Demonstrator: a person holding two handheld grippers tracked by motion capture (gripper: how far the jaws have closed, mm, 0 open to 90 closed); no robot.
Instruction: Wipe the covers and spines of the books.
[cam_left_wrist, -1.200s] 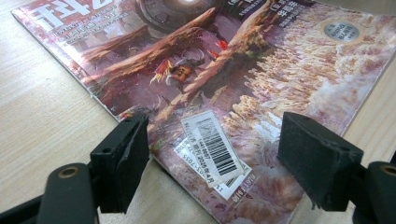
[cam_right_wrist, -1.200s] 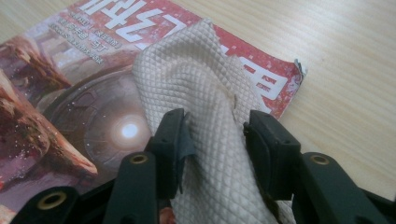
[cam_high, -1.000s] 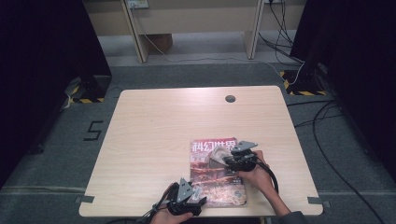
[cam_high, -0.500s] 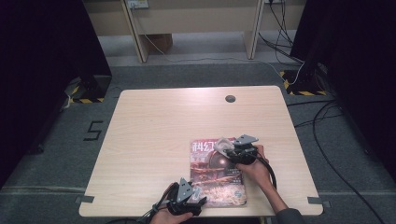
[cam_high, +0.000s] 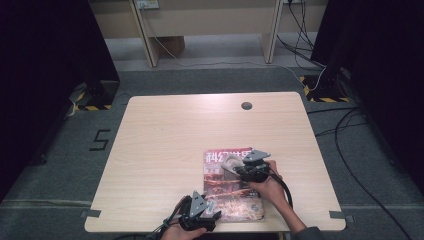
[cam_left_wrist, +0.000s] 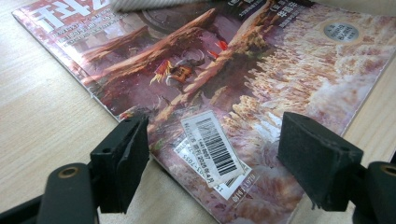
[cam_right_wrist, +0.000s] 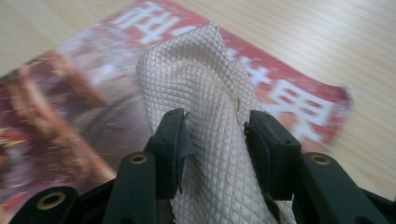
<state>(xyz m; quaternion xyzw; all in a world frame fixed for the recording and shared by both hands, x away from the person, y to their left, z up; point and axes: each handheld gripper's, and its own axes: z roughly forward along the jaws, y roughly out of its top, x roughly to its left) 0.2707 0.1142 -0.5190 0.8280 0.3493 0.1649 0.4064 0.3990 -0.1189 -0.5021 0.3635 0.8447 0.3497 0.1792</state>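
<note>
A magazine (cam_high: 227, 195) with a red cover lies flat near the table's front edge. My right gripper (cam_high: 236, 168) rests over its upper part, shut on a white quilted cloth (cam_high: 229, 162). In the right gripper view the cloth (cam_right_wrist: 210, 88) bunches between the jaws of the right gripper (cam_right_wrist: 215, 123), which have just been closing on it, above the magazine's title (cam_right_wrist: 289, 100). My left gripper (cam_high: 210, 209) sits at the magazine's near left corner. In the left gripper view the left gripper (cam_left_wrist: 212, 128) stands open, its jaws straddling the barcode label (cam_left_wrist: 212, 147) on the cover (cam_left_wrist: 243, 65).
The light wooden table (cam_high: 165, 130) has a dark cable hole (cam_high: 246, 106) near its far edge. Beyond the table are grey floor, cables and the legs of a shelf unit (cam_high: 150, 35).
My right gripper has shifted slightly to the left across the top of the cover with the cloth. The left gripper has stayed where it was.
</note>
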